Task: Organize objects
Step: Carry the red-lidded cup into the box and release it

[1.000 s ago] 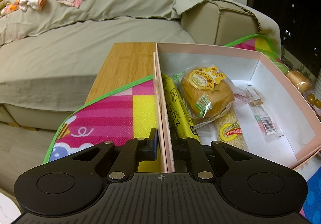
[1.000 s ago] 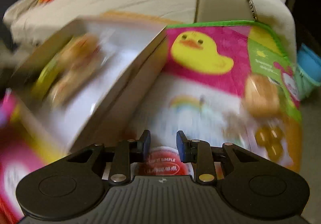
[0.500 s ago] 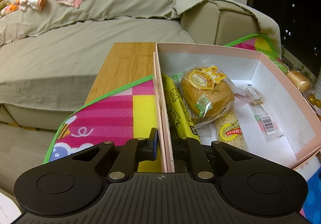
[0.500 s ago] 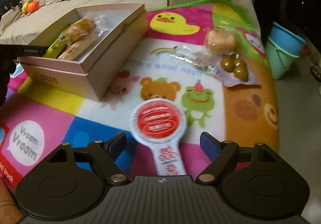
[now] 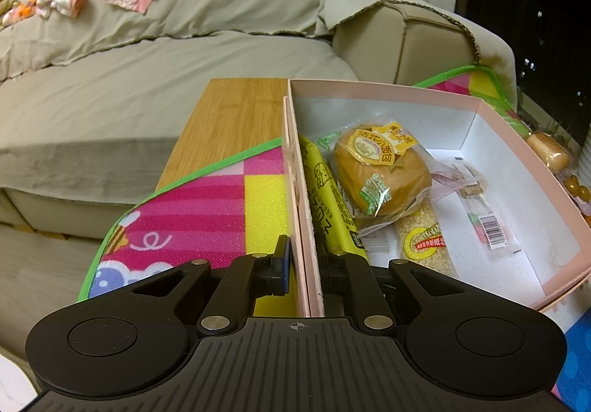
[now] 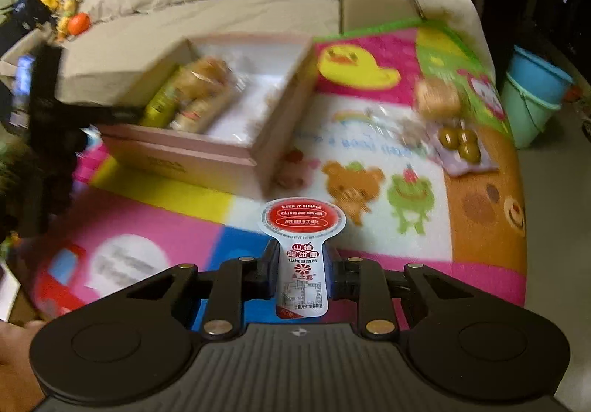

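Snack packet (image 6: 302, 257) sits pinched in the down-tilted right claw (image 6: 301, 273); left claw (image 5: 304, 260) clamps the box wall (image 5: 301, 212).

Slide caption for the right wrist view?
Right gripper shut on a spoon-shaped hawthorn snack pack, above the cartoon play mat near the pink box.

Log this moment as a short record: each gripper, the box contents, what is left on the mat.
left gripper: shut on the pink box wall
right gripper: jaws just closed, shut on white spoon-shaped packet
in box: wrapped bun, yellow bar, grain bar, thin clear packet
on play mat: second bun, brown-ball packet
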`<action>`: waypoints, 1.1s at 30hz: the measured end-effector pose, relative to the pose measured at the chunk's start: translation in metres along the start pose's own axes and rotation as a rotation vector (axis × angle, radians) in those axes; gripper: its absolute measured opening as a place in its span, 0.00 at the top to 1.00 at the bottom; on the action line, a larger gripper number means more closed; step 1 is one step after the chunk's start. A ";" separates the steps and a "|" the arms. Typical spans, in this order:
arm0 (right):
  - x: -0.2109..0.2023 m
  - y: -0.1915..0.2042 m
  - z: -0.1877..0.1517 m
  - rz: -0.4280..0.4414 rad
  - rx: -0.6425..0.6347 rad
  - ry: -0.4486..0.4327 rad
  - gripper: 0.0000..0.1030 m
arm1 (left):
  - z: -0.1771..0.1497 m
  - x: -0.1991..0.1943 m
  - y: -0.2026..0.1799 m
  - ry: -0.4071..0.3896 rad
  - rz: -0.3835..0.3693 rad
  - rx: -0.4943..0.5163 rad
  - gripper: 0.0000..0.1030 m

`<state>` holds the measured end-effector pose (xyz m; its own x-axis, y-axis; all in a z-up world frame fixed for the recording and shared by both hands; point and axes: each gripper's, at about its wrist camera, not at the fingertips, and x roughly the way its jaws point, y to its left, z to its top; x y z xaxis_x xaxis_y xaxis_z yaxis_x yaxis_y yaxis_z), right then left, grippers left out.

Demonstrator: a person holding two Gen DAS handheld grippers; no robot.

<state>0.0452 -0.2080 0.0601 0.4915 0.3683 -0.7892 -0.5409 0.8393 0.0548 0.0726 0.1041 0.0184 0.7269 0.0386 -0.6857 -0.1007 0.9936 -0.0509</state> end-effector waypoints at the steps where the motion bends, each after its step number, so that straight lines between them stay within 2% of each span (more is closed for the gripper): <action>1: -0.007 0.005 0.004 0.004 -0.015 -0.015 0.78 | 0.000 0.000 0.001 -0.001 -0.002 -0.002 0.88; 6: -0.032 0.022 0.031 -0.001 -0.068 -0.087 0.78 | -0.001 0.000 0.004 -0.004 -0.014 -0.010 0.88; 11: -0.059 0.035 0.078 -0.009 -0.092 -0.259 0.78 | -0.001 0.000 0.005 -0.004 -0.014 -0.011 0.88; 14: -0.057 0.043 0.110 -0.012 -0.074 -0.373 0.78 | -0.001 0.000 0.005 -0.004 -0.014 -0.009 0.88; 16: -0.043 0.045 0.128 0.029 -0.040 -0.398 0.75 | -0.001 0.000 0.005 -0.004 -0.013 -0.009 0.88; 18: -0.026 0.045 0.139 0.066 -0.005 -0.381 0.67 | -0.001 0.000 0.005 -0.004 -0.014 -0.009 0.88; 20: -0.010 0.042 0.138 0.079 0.008 -0.345 0.65 | -0.001 0.000 0.005 -0.004 -0.014 -0.008 0.88; 25: 0.006 0.017 0.108 -0.024 0.013 -0.289 0.45 | -0.001 0.001 0.005 -0.004 -0.015 -0.009 0.88; 28: 0.014 -0.001 0.084 -0.106 0.020 -0.234 0.45 | -0.001 0.000 0.005 -0.003 -0.014 -0.009 0.88; 32: 0.025 -0.028 0.063 -0.155 0.079 -0.172 0.44 | -0.001 0.000 0.005 -0.002 -0.012 -0.006 0.88; 33: 0.028 -0.035 0.060 -0.164 0.094 -0.160 0.41 | -0.001 0.000 0.005 -0.001 -0.012 -0.005 0.88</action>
<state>0.1184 -0.2033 0.0729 0.6733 0.2759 -0.6860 -0.3826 0.9239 -0.0040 0.0715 0.1091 0.0169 0.7286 0.0272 -0.6844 -0.0957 0.9935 -0.0624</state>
